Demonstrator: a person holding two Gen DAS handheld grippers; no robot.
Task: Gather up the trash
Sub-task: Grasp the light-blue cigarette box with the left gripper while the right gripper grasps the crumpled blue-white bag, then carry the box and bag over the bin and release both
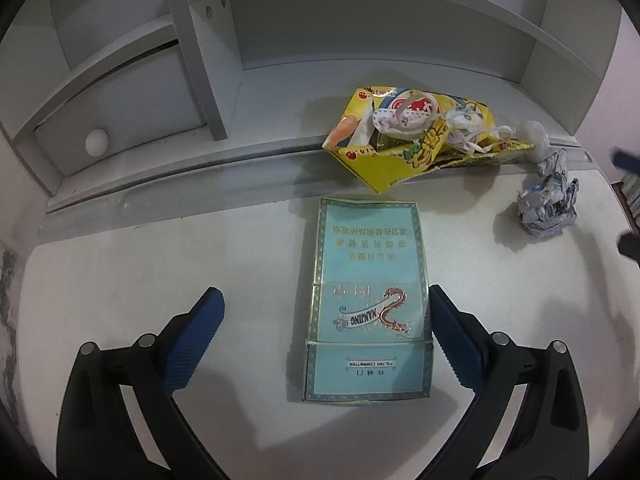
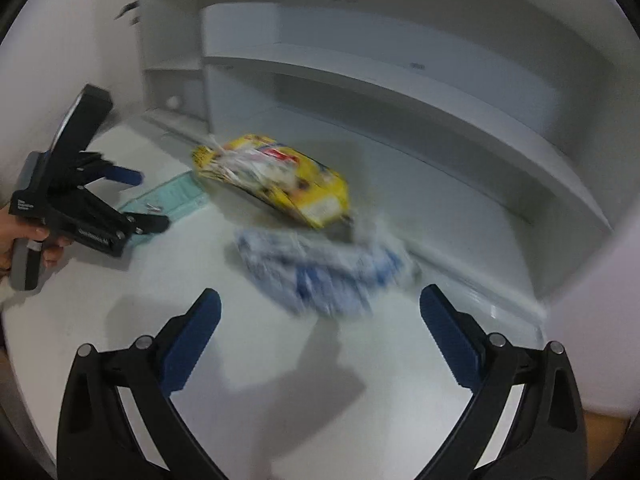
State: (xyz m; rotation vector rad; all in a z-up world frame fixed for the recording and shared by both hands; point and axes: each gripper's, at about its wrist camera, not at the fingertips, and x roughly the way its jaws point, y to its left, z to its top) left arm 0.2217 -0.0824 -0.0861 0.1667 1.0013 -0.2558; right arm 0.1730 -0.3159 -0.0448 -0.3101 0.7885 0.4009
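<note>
Three pieces of trash lie on the white desk (image 1: 140,272): a flattened teal cigarette pack (image 1: 366,300) in the middle, a torn yellow snack bag (image 1: 412,136) stuffed with white scraps against the ledge of the shelf unit (image 1: 208,48), and a crumpled paper ball (image 1: 548,208) just right of the bag, near the desk's right edge. The left gripper (image 1: 326,300) hangs over the near end of the pack with its jaws spread wide, the right finger touching or nearly touching the pack's edge, and bare desk lies to its left. The right gripper (image 2: 320,304), jaws also wide apart and holding nothing, faces the blurred paper ball, with the yellow bag behind it and the shelf wall close on the right.
</note>
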